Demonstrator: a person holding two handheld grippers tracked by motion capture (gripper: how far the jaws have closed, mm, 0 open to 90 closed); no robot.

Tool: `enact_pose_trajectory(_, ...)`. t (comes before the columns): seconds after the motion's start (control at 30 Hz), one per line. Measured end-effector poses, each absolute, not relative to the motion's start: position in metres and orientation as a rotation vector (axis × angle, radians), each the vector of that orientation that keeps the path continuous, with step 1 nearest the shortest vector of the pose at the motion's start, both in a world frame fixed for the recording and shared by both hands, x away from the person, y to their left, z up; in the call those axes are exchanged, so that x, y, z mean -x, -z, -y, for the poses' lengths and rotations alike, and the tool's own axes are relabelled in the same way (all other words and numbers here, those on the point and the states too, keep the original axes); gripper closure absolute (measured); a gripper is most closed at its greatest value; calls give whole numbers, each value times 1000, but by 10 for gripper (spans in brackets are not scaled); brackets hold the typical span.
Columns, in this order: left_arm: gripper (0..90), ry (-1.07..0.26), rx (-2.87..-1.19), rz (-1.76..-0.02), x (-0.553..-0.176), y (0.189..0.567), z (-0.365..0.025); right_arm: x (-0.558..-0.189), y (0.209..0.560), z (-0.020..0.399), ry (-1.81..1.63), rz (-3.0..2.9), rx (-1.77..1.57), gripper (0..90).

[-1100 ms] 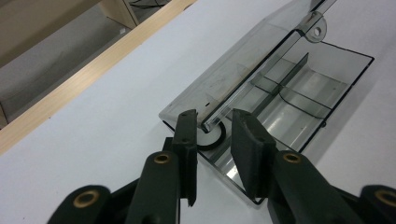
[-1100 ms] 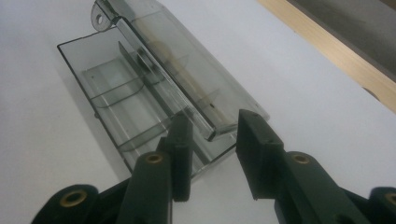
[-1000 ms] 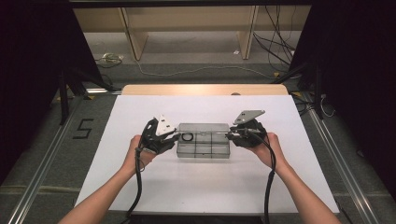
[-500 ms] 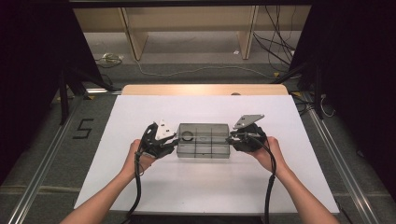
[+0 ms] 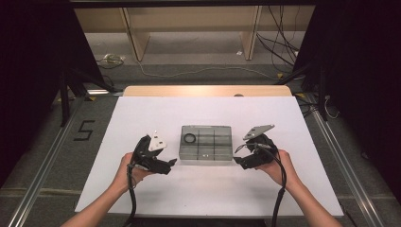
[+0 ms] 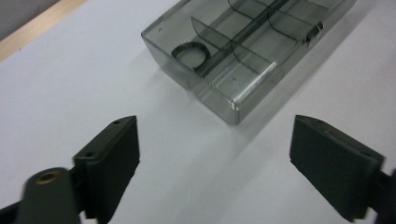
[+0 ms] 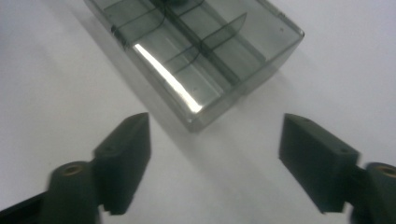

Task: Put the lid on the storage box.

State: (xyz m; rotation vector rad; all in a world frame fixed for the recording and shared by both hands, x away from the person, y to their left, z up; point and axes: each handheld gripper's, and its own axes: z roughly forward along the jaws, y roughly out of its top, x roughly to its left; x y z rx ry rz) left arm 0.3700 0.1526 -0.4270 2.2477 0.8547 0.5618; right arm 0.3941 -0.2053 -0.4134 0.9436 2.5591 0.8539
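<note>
Smoky compartment box [image 5: 206,142] flat on table.

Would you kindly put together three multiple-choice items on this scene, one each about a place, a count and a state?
1. Where does the smoky clear compartment box sit?
A. on the white sheet between the two grippers
B. on the floor by the wooden legs
C. held in the air by the left gripper

2. How many dark rings lie in the box?
A. none
B. one
C. three

3. How do the fingers of the left gripper and the right gripper stand?
A. both clamped on the box
B. left shut, right open
C. both open, clear of the box

Answers:
1 A, the high view shows it on the white sheet with a gripper at each end.
2 B, a single ring lies in one corner compartment.
3 C, each gripper view shows bare sheet between spread fingers, which have just been opening.
</note>
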Motion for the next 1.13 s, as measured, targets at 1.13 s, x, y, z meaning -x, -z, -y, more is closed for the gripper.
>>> enact_pose_trajectory(1.13,0,-552,-2190,-886,-305,440,-185,-310,423,245,-951,-2479,-977,8)
